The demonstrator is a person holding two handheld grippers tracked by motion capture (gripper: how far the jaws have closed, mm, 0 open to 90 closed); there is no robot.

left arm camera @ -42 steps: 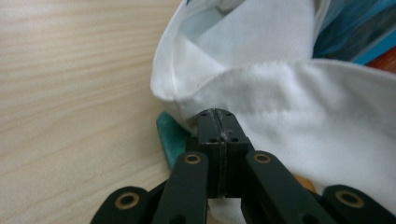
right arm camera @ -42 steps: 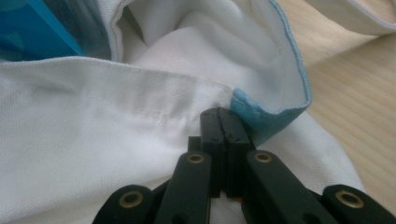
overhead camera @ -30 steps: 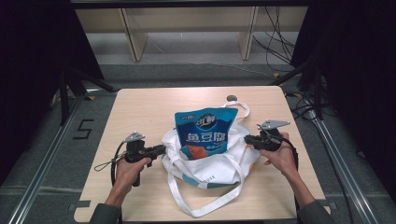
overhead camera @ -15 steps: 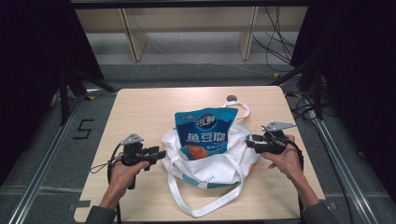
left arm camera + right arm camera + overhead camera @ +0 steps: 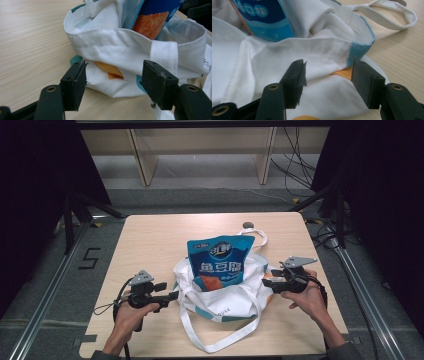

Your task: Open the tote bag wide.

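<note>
The left gripper and right gripper have fingers wide open, holding nothing. Between each pair sits the white bag. From above, a blue packet stands inside.

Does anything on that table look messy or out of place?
The blue snack pouch sticks well out of the slumped white tote bag instead of sitting inside. One handle trails loose behind. Nothing looks spilled or torn.

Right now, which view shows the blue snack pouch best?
The high view: the blue snack pouch stands out of the white tote bag, its whole front and lettering visible. The left gripper view catches just its orange lower corner behind the bag rim. The right gripper view shows a blue corner with some lettering.
</note>
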